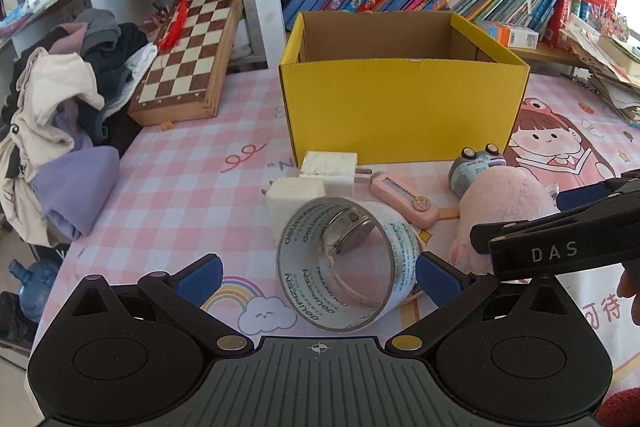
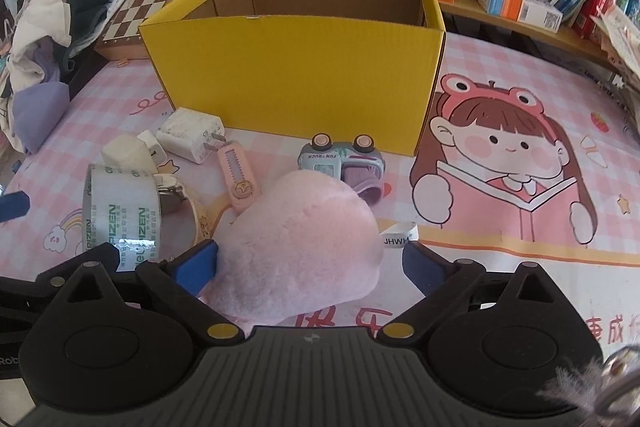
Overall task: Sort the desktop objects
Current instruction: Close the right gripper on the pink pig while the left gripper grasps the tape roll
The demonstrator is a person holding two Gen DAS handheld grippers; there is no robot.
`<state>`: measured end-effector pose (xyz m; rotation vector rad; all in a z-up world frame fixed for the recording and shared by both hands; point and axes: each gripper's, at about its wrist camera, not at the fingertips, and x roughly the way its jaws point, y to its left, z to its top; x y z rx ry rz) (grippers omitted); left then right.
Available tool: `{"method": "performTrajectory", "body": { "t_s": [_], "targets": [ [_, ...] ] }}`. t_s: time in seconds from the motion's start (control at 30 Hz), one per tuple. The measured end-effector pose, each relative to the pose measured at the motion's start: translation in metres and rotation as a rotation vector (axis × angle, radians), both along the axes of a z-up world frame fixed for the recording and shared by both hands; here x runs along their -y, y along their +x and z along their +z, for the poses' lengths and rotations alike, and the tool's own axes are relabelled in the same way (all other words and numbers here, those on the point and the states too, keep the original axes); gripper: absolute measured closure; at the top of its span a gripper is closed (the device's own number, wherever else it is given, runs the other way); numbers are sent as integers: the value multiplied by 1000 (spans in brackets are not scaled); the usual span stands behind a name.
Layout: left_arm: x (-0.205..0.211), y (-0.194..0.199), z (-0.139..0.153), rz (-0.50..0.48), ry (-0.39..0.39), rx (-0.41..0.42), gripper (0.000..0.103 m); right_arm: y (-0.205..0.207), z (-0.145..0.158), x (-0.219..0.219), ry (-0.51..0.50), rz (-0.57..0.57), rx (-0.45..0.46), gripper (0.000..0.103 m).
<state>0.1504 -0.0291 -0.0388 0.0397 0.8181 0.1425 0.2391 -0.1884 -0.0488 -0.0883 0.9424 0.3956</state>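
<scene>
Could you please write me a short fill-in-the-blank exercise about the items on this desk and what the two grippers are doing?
1. The left gripper stands open around the roll of ____.
2. The open right gripper straddles a plush toy coloured ____.
3. The toy car lies on its ____, wheels toward the box.
4. The cardboard box is ____ on the outside.

Missing words: tape; pink; side; yellow

Box (image 2: 296, 75): yellow outside, brown inside. Plush (image 2: 304, 239) pink; knife (image 2: 236, 179) pink. Surface (image 1: 192, 187): pink-white check; chessboard (image 1: 188, 51) brown-cream squares.
</scene>
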Motion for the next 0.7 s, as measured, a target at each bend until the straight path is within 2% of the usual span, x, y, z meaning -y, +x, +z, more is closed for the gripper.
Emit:
{"method": "performTrajectory", "body": {
  "t_s": [0.17, 0.4, 0.53, 0.7],
  "targets": [
    [0, 2, -2, -11, -16, -8, 6, 4, -2, 2, 44, 4, -31, 8],
    [6, 6, -6, -43, -35, -26, 15, 1, 4, 3, 72, 37, -26, 31],
    [10, 9, -6, -59, -35, -32, 17, -3, 12, 10, 79, 12, 14, 35],
    [16, 14, -10, -88, -38, -50, 31, -3, 19, 27, 95, -58, 39, 35]
  ]
}}
